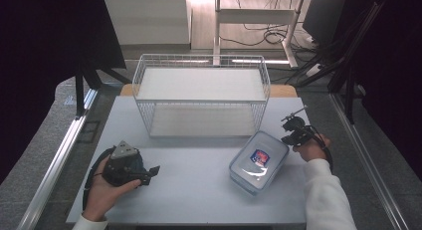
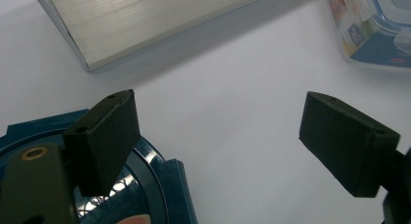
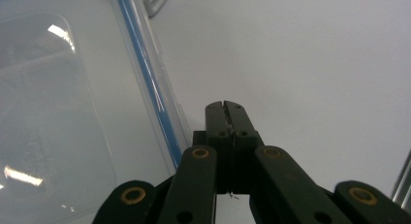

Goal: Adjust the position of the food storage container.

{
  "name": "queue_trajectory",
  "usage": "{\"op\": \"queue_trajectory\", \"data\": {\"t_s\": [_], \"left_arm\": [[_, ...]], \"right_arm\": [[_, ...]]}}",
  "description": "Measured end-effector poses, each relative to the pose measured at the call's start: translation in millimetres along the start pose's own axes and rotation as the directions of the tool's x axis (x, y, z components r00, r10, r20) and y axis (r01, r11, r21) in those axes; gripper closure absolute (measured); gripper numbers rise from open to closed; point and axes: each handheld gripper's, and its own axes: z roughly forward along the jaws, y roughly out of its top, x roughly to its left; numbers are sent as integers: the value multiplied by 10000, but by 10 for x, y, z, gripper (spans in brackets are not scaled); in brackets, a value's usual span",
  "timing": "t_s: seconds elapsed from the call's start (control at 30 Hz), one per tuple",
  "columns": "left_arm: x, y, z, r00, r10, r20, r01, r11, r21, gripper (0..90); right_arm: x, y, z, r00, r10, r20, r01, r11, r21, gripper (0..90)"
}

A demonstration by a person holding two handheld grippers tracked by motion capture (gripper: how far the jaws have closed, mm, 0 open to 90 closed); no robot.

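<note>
A clear plastic container (image 1: 259, 162) with a blue-sealed lid and a red-and-blue label lies on the white table (image 1: 194, 190), right of centre. My right gripper (image 1: 291, 135) sits just off its right edge. In the right gripper view that gripper (image 3: 226, 107) is shut with nothing between the jaws, its tips beside the container's blue-lined lid rim (image 3: 155, 103). My left gripper (image 1: 149, 171) rests at the table's left in a hand. It stands open (image 2: 225, 136) over bare table, and the container's corner (image 2: 373, 35) lies far off at the upper right.
A white wire basket (image 1: 201, 95) with two shelves stands at the back centre of the table. Its pale base panel (image 2: 145, 20) lies ahead of the left gripper. A glossy blue round part (image 2: 160, 190) sits under the left jaw. Cables and a desk frame (image 1: 259, 21) lie beyond the table.
</note>
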Motion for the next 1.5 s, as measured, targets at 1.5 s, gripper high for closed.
{"op": "queue_trajectory", "data": {"t_s": [1.5], "left_arm": [[-111,5,65,9992,360,162,-363,9992,176,142]], "right_arm": [[1295,-652,-785,9588,-2383,-1546,2124,9629,-1666,891]]}}
